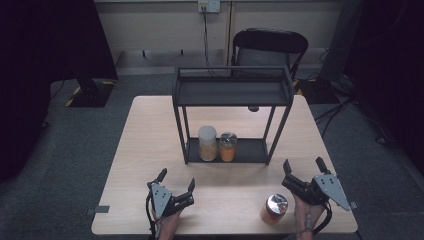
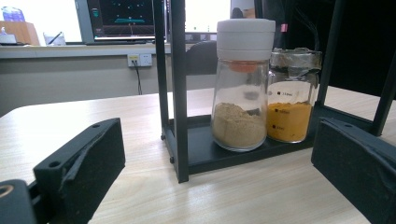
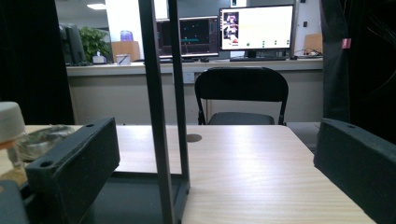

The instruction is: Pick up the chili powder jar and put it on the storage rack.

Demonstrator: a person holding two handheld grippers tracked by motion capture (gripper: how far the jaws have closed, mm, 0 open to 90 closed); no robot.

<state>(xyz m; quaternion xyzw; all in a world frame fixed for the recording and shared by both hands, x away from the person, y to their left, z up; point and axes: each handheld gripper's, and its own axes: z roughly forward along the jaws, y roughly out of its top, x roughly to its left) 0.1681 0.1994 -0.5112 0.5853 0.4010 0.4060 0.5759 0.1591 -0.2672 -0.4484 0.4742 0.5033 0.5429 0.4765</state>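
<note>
we hold both grippers low at the near edge of the table (image 1: 150, 150), jaws spread wide and empty: the left gripper (image 1: 176, 188) faces the black two-tier rack (image 1: 232, 92), the right gripper (image 1: 304, 171) sits just beside the loose orange spice jar (image 1: 274, 209) with the shiny lid. on the rack's lower shelf the white-capped jar of tan powder (image 2: 243, 86) and a foil-topped jar of yellow powder (image 2: 290, 95) stand touching. our worry: the loose jar is close to the table's front edge, so a clumsy approach by the right jaws could knock it off; shelving it may also bump the crowded pair.
</note>
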